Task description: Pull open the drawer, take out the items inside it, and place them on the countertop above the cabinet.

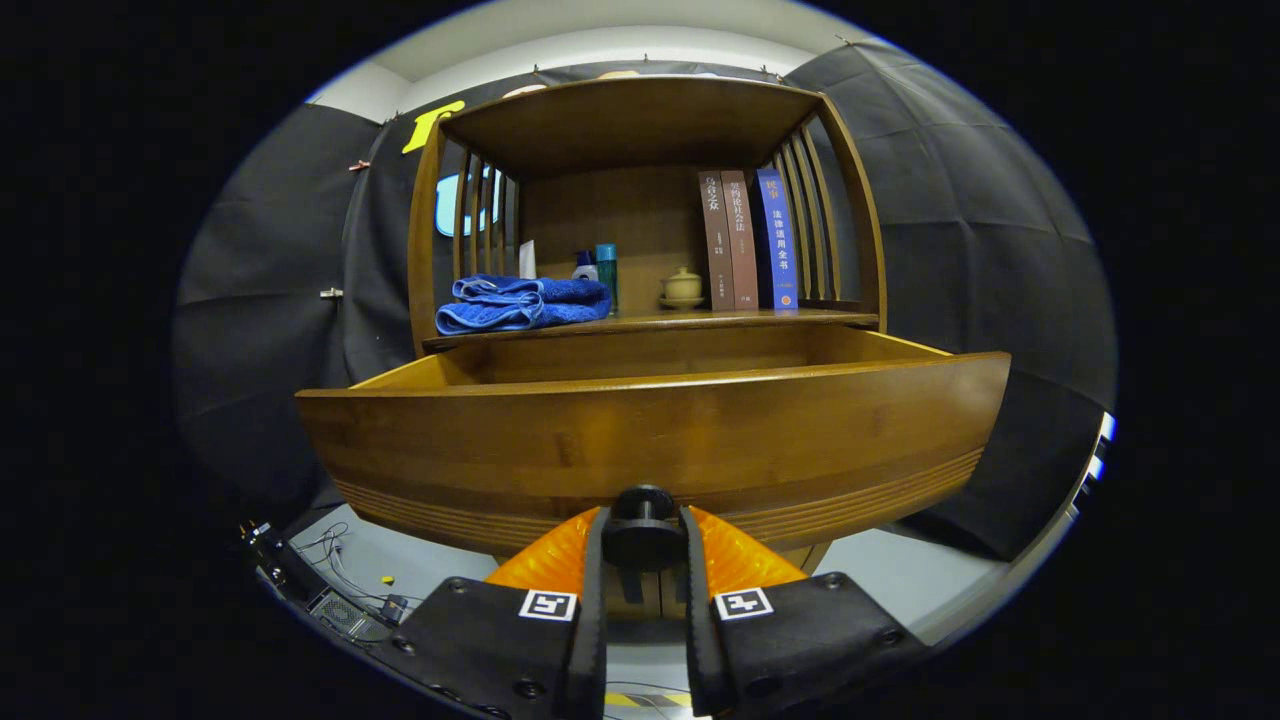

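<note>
the gripper (643, 545) has its 2 fingers closed narrow on the dark round knob (643, 500) at the bottom middle of the drawer (650, 440) front, one finger pressing each side of it. the drawer stands pulled out toward the gripper (its inside cannot be seen from this low angle). on the countertop (700, 321) beyond it, a folded blue towel (522, 303) lies at the left, bottles (598, 270) behind it, a small teapot (682, 287) near the middle, and 3 upright books (748, 240) at the right.
</note>
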